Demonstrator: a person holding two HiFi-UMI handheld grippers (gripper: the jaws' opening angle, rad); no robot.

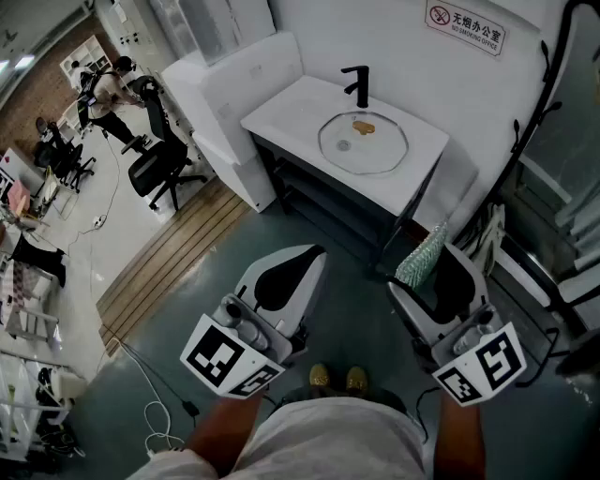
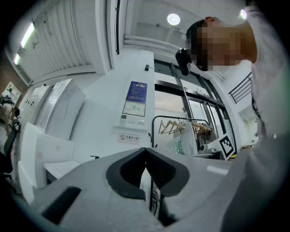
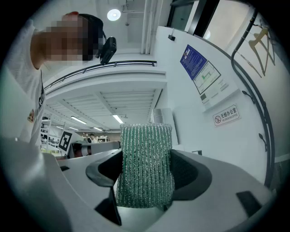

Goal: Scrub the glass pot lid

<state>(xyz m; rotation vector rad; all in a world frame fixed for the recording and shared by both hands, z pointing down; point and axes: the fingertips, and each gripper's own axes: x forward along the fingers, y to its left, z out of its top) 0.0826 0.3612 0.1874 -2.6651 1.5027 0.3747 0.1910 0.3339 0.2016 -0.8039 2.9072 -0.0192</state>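
Your left gripper point(image 2: 146, 154) was shut empty, right gripper point(image 1: 441, 274) clamped a green scrub pad point(image 3: 145, 167), its lower end hidden, glass pot lid point(image 1: 375, 150) lay flat, clear, distant, detail unreadable.

The worktop point(image 1: 281, 111) stands at my 12 o'clock, against the wall. The faucet point(image 1: 357, 84) rises at its far edge, and the glass pot lid point(image 1: 375, 155) lies flat on it just before the faucet. A no-smoking sign point(image 1: 466, 28) hangs on the wall behind, at 1 o'clock. An office chair point(image 1: 155, 169) stands well apart at 10 o'clock. My left claw point(image 1: 302, 262) is at 7 o'clock and my right claw point(image 1: 439, 267) at 5 o'clock, both well short of the worktop. A scouring pad point(image 1: 420, 257) sits between the right claw's jaws. My shoes point(image 1: 337, 378) are on the floor between the claws, at 6 o'clock.
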